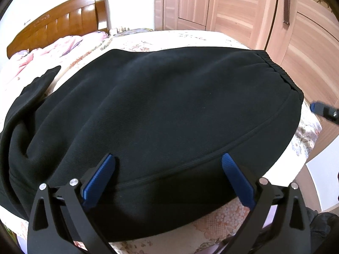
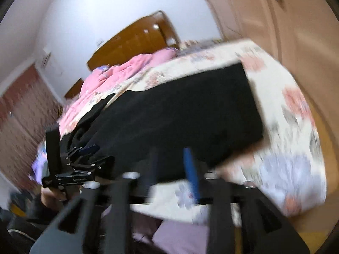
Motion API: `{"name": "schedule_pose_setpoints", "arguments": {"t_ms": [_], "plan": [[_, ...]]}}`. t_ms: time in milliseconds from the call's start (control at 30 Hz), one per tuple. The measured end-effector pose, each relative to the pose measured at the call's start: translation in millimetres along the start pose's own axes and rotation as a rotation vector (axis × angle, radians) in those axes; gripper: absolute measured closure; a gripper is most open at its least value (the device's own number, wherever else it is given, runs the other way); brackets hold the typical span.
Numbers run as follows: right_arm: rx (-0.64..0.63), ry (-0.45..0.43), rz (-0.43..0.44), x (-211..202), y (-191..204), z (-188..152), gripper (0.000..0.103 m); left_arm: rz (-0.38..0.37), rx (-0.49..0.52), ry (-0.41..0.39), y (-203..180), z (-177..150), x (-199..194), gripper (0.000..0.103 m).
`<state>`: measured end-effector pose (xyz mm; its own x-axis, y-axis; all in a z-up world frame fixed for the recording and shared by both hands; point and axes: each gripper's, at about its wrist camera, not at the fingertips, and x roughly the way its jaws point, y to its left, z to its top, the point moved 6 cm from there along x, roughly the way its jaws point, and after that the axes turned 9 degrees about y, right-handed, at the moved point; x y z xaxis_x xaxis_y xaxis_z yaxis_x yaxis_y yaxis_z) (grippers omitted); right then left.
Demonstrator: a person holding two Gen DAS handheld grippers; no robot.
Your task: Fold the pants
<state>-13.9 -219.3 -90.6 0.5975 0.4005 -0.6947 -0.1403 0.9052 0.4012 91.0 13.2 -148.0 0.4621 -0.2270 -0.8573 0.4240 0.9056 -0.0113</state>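
The black pants (image 1: 161, 110) lie flat on the floral bed cover (image 1: 305, 139), long axis running across the left wrist view, ribbed waistband (image 1: 277, 72) at the right end and a loose leg bunched at the left. Beyond them sit a pink quilt (image 1: 53, 48), a wooden headboard (image 1: 63, 21) and wardrobe doors (image 1: 233, 6).

My left gripper (image 1: 168, 177) is spread, pads on either side of the near seam, gripping nothing.

My right gripper (image 2: 173, 169) is blurred, its jaws parted and empty above the near edge.

Right wrist view motion-blurred; right tongs (image 2: 172, 169) smeared; pants (image 1: 148, 110) left end cut off.
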Motion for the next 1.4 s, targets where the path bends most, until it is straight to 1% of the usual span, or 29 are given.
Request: {"name": "schedule_pose_setpoints", "arguments": {"t_ms": [33, 100, 133, 200, 300, 333, 367, 467, 533, 567, 633, 700, 733, 767, 800, 867, 900, 967, 1067, 1100, 1133, 1167, 1200, 1233, 1267, 1300, 1333, 1367, 1400], "plan": [[-0.028, 0.008, -0.001, 7, 7, 3, 0.035, 0.0, -0.001, 0.0, 0, 0, 0, 0.002], [-0.105, 0.029, 0.021, 25, 27, 5, 0.035, 0.002, -0.002, 0.002, 0, 0, 0, 0.002], [-0.15, 0.05, 0.002, 37, 35, 6, 0.035, 0.003, -0.001, 0.003, 0, 0, 0, 0.002], [-0.244, 0.064, -0.065, 55, 48, 5, 0.035, 0.003, -0.001, 0.005, -1, 0, 0, 0.002], [-0.39, 0.114, -0.225, 84, 53, -9, 0.034, -0.002, -0.002, 0.01, -1, 0, 1, 0.002], [-0.423, 0.09, -0.236, 81, 53, -13, 0.034, -0.003, 0.002, 0.013, -2, 0, 0, 0.002], [-0.434, 0.103, -0.244, 80, 52, -16, 0.034, 0.0, 0.013, 0.015, -2, 0, -1, 0.002], [-0.405, 0.132, -0.203, 65, 44, -15, 0.035, 0.044, 0.019, 0.0, 13, 8, -13, 0.002], [-0.382, 0.083, -0.183, 48, 39, 0, 0.034, 0.039, -0.015, -0.029, 35, 22, -25, 0.002], [-0.373, 0.048, -0.181, 42, 36, 11, 0.033, 0.021, -0.056, -0.049, 53, 35, -33, 0.002], [-0.354, -0.003, -0.205, 33, 21, 36, 0.031, 0.002, -0.154, -0.091, 89, 64, -47, 0.002], [-0.326, -0.033, -0.239, 34, 1, 67, 0.03, -0.023, -0.194, -0.108, 112, 91, -49, 0.003], [-0.311, -0.035, -0.24, 39, -2, 75, 0.03, -0.04, -0.195, -0.097, 122, 108, -43, 0.004], [-0.287, -0.03, -0.244, 44, -9, 86, 0.03, -0.044, -0.186, -0.079, 127, 120, -36, 0.008], [-0.26, -0.025, -0.246, 52, -17, 98, 0.03, -0.046, -0.169, -0.05, 129, 131, -26, 0.01], [-0.23, -0.022, -0.234, 62, -26, 113, 0.03, -0.06, -0.104, 0.022, 127, 152, 5, 0.014], [-0.21, -0.009, -0.237, 73, -31, 120, 0.03, -0.064, -0.085, 0.041, 125, 158, 14, 0.014], [-0.194, 0.005, -0.243, 82, -41, 125, 0.03, -0.067, -0.037, 0.09, 119, 168, 40, 0.014], [-0.189, 0.043, -0.265, 98, -49, 124, 0.03, -0.037, 0.001, 0.109, 114, 180, 64, 0.015], [-0.185, 0.049, -0.262, 102, -49, 118, 0.029, -0.035, 0.006, 0.115, 113, 183, 73, 0.017], [-0.181, 0.056, -0.258, 108, -48, 115, 0.029, -0.042, 0.008, 0.121, 113, 186, 78, 0.03], [-0.174, 0.064, -0.257, 111, -49, 111, 0.029, -0.04, 0.009, 0.125, 113, 184, 84, 0.052], [-0.17, 0.071, -0.253, 112, -50, 108, 0.029, -0.049, 0.01, 0.124, 111, 184, 89, 0.058], [-0.169, 0.072, -0.25, 112, -50, 108, 0.028, -0.055, 0.008, 0.115, 111, 184, 90, 0.07], [-0.165, 0.076, -0.247, 113, -50, 109, 0.028, -0.02, -0.002, 0.088, 113, 187, 88, 0.085], [-0.157, 0.085, -0.241, 113, -51, 108, 0.028, 0.059, -0.021, 0.058, 119, 192, 85, 0.091], [-0.15, 0.089, -0.235, 113, -52, 107, 0.028, 0.1, -0.052, 0.034, 126, 198, 82, 0.103], [-0.144, 0.089, -0.227, 113, -53, 107, 0.028, 0.159, -0.11, 0.016, 140, 203, 79, 0.103], [-0.141, 0.087, -0.22, 112, -54, 106, 0.028, 0.141, -0.137, 0.022, 148, 205, 81, 0.103]]}}
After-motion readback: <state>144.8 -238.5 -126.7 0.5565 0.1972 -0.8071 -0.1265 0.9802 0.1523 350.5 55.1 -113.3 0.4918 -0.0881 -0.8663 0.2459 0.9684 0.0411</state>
